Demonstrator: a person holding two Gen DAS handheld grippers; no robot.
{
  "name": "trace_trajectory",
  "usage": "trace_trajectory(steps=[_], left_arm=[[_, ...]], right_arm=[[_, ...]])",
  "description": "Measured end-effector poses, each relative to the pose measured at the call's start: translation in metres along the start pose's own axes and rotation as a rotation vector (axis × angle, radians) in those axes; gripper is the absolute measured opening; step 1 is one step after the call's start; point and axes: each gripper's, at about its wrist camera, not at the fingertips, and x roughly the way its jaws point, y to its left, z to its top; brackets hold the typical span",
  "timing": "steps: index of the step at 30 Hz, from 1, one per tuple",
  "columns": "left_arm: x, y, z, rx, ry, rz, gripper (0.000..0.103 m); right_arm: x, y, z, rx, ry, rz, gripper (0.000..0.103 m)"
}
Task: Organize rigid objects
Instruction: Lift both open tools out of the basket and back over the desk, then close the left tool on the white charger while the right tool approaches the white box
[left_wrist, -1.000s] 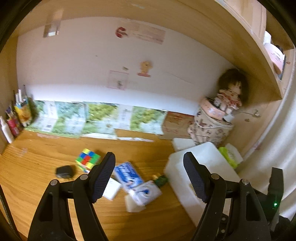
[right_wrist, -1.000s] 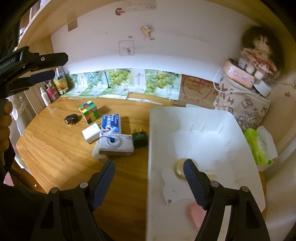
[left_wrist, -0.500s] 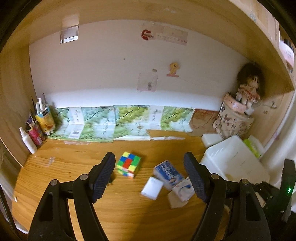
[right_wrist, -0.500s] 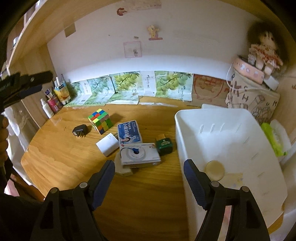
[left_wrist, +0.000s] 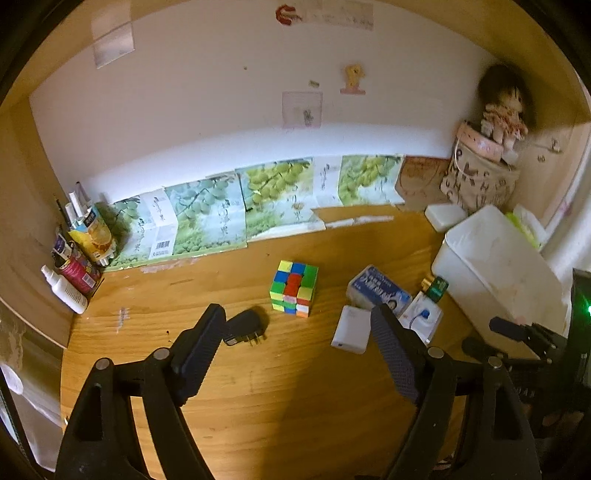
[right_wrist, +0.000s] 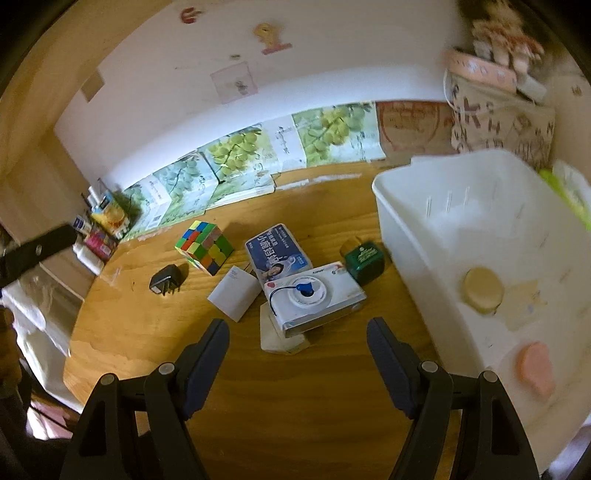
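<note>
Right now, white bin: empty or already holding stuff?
Not empty. The white bin holds a round tan piece and a pink piece; the cube and camera remain on the table.

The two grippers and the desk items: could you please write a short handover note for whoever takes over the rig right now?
Left gripper: open, empty, above the desk near the black plug.
Right gripper: open, empty, hanging in front of the white camera.
On the desk: puzzle cube, black plug, small white box, blue box, white camera on a white block, green box.
White bin on the right: holds a round tan piece and a pink piece.
Done: none of the desk items is in the bin.
Left: probably move them into it.
</note>
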Motion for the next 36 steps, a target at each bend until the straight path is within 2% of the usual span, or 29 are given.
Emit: trace_trajectory(steps=[11, 18, 31, 36], left_arm=[[0.042, -0.003, 0.001, 0.059, 0.151, -0.068, 0.084], [0.07, -0.021, 0.002, 0.141, 0.227, -0.064, 0.084], [0.128, -0.054, -0.005, 0.268, 0.35, -0.076, 0.084], [0.145, -0.061, -0.012, 0.275, 0.409, -0.084, 0.084]], right_arm=[[0.032, -0.006, 0.002, 0.15, 0.065, 0.027, 0.077], [0.058, -0.018, 0.004, 0.262, 0.132, 0.04, 0.078], [0.094, -0.041, 0.02, 0.464, 0.21, 0.156, 0.078], [0.103, -0.047, 0.026, 0.5, 0.246, 0.126, 0.078]])
